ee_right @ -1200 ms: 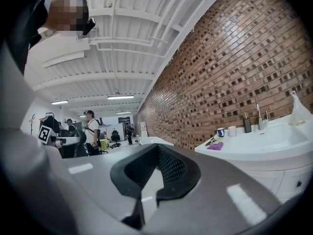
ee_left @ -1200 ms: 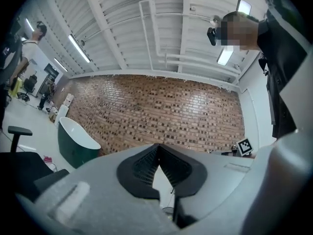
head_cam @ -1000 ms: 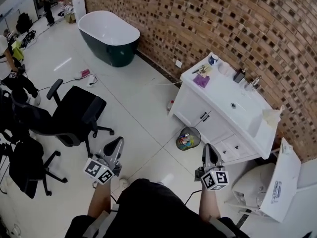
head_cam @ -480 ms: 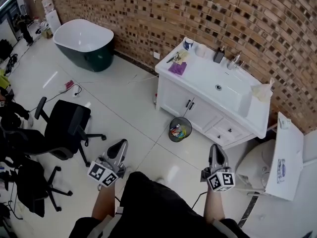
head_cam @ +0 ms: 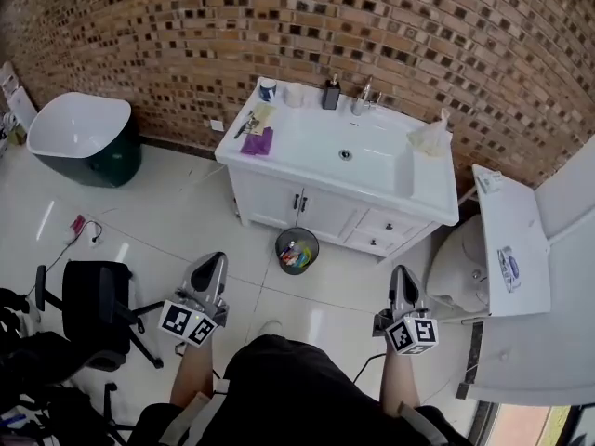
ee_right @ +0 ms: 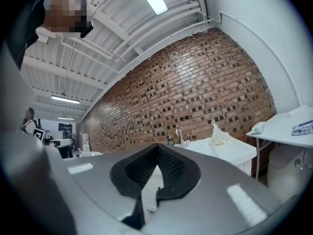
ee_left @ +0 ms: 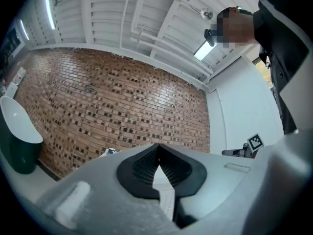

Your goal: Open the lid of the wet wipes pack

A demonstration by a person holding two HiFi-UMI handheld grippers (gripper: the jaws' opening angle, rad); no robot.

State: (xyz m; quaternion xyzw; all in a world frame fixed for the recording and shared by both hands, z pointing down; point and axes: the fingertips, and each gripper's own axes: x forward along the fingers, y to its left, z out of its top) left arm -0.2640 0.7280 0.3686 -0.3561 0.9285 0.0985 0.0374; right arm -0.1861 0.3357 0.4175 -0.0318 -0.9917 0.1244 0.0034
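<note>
Facing a white vanity cabinet [head_cam: 325, 214].
Jaws of left gripper [head_cam: 212, 262] and right gripper [head_cam: 402, 273] pressed together, empty. Below the cabinet, round black wire bin [head_cam: 297, 250] holding colourful rubbish. On its top, upper centre, purple flat pack [head_cam: 257, 142], possibly the wet wipes. Since earlier: cabinet swung to centre, green-sided white bathtub [head_cam: 79, 133] to the left edge.

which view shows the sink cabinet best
The head view: it looks down on the whole sink cabinet, top and front. The right gripper view shows only one end side-on, with the tap; the left gripper view shows barely a sliver.
</note>
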